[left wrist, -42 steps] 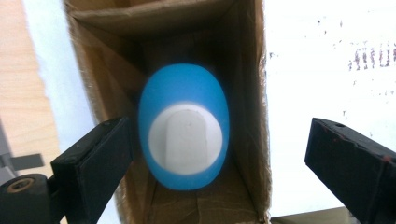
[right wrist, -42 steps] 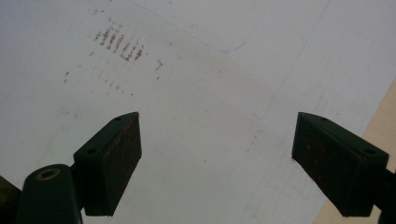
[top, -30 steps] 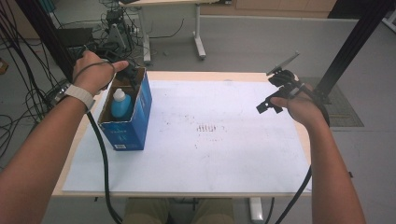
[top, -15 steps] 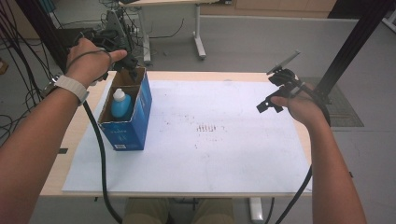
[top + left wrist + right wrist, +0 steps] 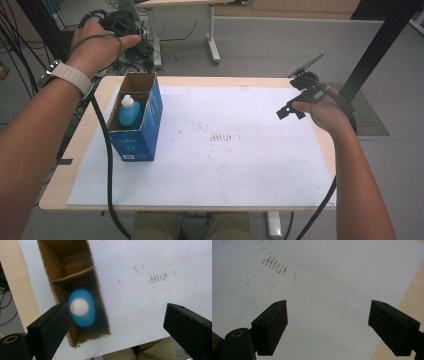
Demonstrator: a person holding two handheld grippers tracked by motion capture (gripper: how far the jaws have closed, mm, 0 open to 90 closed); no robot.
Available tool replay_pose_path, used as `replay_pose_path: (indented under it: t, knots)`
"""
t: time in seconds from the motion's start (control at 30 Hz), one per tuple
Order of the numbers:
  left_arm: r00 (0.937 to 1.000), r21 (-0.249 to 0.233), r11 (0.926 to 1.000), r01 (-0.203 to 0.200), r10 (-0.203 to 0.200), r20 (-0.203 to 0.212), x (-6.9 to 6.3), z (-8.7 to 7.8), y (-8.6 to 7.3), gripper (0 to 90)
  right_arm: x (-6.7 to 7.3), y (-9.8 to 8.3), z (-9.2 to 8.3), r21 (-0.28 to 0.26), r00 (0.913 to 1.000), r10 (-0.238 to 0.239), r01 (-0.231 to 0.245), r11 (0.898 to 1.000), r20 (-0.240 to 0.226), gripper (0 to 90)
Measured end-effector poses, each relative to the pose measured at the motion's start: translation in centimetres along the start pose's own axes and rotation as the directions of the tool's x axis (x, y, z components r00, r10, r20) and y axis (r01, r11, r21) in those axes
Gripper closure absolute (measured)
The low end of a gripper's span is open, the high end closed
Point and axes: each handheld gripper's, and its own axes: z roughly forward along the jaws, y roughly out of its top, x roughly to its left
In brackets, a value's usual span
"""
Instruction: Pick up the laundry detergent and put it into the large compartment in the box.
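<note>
So over on the left, the left gripper (image 5: 117, 332) is hanging high above the box (image 5: 137, 120), jaws wide apart with nothing in them, and it's looking straight down into it. The box is a blue carton standing upright near the left edge of the paper (image 5: 240, 165), top open, and the bottle (image 5: 82, 307) stands upright inside with its white cap up, in the compartment on the near side of the cardboard divider. In the left gripper view the bottle sits close to one jaw instead of centred between them, and it's a bit blurry, so I'd guess the hand is on the move. If the plan is to pull that bottle out, I'd line up first so the cap is midway between the jaws, then drop straight down and pinch the neck or shoulder, since the carton walls are tight around the body and an off-centre descent could snag the rim or tip the whole box. Middle of the paper just has some reddish-brown smudges (image 5: 222, 137). On the right, the right gripper (image 5: 327, 327) hovers over bare paper near the table's (image 5: 75, 165) right edge, jaws also spread and empty; it could come across and steady the box.
</note>
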Motion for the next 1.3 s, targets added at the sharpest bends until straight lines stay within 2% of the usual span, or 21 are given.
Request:
replay_pose_path:
  t: [0.37,0.7,1.07,1.3]
  knots:
    - [0.9994,0.000,0.9995,-0.033,0.033,0.005,-2.4,-0.6,0.4,7.7,-0.1,-0.2,-0.2,-0.002,1.0000,0.002,-0.002,1.000,0.001,15.6]
    - [0.9980,0.016,0.9979,-0.062,0.062,0.012,-5.2,-0.2,0.9,7.7,-0.1,-0.3,-0.2,-0.002,1.0000,0.005,-0.005,1.000,0.000,15.6]
    - [0.9968,0.031,0.9971,-0.069,0.068,0.042,-7.0,1.2,1.3,8.0,0.0,-0.4,-0.3,0.000,1.0000,0.010,-0.010,1.000,0.000,15.6]
    - [0.9962,0.042,0.9966,-0.072,0.069,0.054,-7.4,1.9,1.4,8.3,0.0,-0.4,-0.3,-0.004,1.0000,0.009,-0.009,1.000,0.000,15.6]
